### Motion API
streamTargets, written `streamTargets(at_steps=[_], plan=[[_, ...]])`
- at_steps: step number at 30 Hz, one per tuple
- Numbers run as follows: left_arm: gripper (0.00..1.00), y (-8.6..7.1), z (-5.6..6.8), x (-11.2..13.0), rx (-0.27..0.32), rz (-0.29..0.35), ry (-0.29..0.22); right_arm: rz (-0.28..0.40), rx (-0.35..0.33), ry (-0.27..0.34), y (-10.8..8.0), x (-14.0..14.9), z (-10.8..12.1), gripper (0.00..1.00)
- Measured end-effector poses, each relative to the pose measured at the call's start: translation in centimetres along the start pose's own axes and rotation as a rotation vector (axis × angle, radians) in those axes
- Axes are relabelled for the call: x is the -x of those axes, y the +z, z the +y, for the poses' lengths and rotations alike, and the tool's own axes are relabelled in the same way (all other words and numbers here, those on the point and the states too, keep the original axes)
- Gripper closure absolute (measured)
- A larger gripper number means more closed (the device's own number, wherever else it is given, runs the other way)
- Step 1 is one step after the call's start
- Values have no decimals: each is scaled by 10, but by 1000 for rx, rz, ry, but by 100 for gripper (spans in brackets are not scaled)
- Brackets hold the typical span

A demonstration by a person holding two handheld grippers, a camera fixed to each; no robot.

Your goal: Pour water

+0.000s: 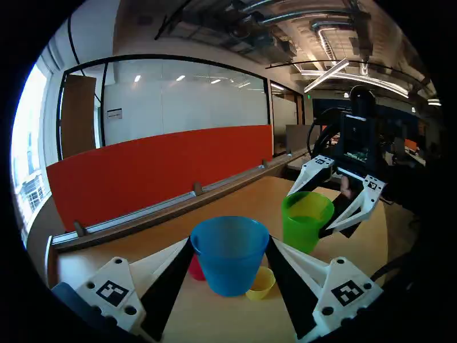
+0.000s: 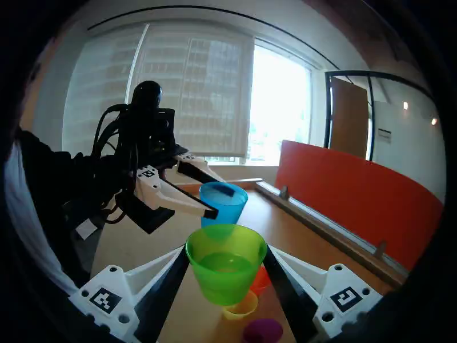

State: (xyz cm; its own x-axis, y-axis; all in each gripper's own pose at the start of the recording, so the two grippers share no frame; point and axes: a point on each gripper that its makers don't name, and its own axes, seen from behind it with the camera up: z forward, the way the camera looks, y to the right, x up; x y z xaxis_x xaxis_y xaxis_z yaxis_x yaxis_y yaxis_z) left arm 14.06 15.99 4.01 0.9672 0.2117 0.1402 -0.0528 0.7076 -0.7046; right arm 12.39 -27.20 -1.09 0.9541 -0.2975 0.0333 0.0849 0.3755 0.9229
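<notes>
My left gripper [image 1: 229, 251] is shut on a blue cup [image 1: 230, 254], held upright above the wooden table [image 1: 240, 200]. In the right gripper view the same blue cup [image 2: 223, 203] sits between the left gripper's fingers, a little farther back. My right gripper [image 2: 227, 268] is shut on a green cup [image 2: 227, 270] with liquid in it, held upright. The left gripper view shows that green cup [image 1: 306, 220] to the right, clamped by the other gripper [image 1: 337, 197].
Small cups stand on the table below: a yellow one [image 1: 261, 283], a red one [image 1: 196, 268], an orange one [image 2: 260, 279] and a purple one [image 2: 262, 330]. An orange partition [image 1: 160, 166] with a rail runs along the table's far side. A person's dark sleeve [image 2: 63, 188] is at left.
</notes>
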Motion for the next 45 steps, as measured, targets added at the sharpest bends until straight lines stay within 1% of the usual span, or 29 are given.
streamTargets(at_steps=[3,6,11,18,29,33,41,45], plan=[[13,1,2,9,5,-13,-8,-21,0,-4,-1,9,-1,9],[13,3,5,18,13,-26,-15,-34,-4,6,-1,16,-2,8],[13,5,12,32,29,-44,-4,-48,-10,18,-2,24,-4,8],[12,6,24,49,54,-68,16,-73,-16,18,-4,35,-7,8],[12,14,38,81,83,-126,15,-121,-38,37,-5,61,-18,8],[12,16,45,96,97,-148,7,-139,-52,54,-6,71,-23,8],[12,18,55,124,118,-195,1,-172,-60,59,-6,91,-29,8],[13,19,57,137,120,-212,-5,-183,-65,65,-6,100,-31,8]])
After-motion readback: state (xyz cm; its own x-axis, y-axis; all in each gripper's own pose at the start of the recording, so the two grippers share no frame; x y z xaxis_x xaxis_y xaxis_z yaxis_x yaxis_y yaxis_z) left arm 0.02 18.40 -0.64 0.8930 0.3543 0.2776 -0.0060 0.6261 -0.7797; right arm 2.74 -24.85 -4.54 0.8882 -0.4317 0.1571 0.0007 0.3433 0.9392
